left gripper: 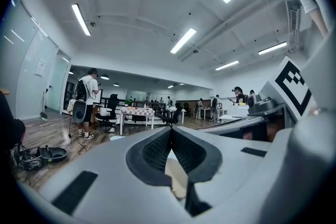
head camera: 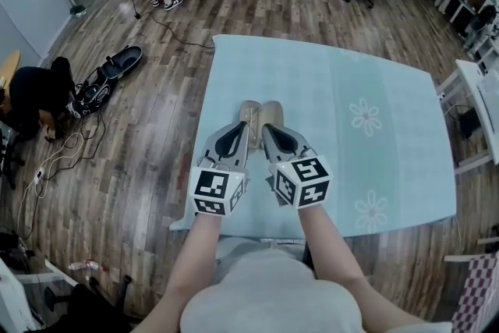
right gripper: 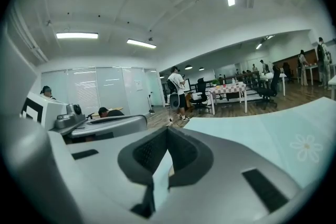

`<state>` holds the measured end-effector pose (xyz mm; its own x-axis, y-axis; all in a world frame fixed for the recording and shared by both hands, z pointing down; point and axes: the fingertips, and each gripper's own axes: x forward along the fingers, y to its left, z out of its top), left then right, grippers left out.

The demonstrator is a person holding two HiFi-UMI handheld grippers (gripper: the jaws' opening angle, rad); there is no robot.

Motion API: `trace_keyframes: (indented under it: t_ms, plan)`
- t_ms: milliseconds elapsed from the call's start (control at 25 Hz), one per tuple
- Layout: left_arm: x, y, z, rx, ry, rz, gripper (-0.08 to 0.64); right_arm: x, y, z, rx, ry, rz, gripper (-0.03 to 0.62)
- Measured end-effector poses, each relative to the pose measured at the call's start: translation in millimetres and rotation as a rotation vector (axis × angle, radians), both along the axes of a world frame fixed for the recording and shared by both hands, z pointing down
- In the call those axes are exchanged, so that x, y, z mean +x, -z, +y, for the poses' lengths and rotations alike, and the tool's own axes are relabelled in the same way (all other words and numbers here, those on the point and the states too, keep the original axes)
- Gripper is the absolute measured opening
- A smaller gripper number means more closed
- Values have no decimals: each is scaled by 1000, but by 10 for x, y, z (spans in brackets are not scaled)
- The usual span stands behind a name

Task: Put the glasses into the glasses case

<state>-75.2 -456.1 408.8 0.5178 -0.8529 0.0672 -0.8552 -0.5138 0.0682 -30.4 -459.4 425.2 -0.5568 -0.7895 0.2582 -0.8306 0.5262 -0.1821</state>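
We hold the left gripper (head camera: 243, 129) and the right gripper (head camera: 267, 130) closed and empty. The glasses case (head camera: 262, 112) lies on the table (head camera: 390, 168) just ahead of both tips, lengthwise away from us and equally near to each. We see no glasses.

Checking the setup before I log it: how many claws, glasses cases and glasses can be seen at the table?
claws: 2, left claw and right claw
glasses case: 1
glasses: 0 in view
total: 3
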Motion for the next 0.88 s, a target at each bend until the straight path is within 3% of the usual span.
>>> trace_keyframes:
  t_ms: [480,880]
  plan:
    - [160,391,136,100,-45,18,9,142,531,227,226,-24,79,5]
    - [170,530,231,142,-64,9,9,108,662,313,283,-16,81,5]
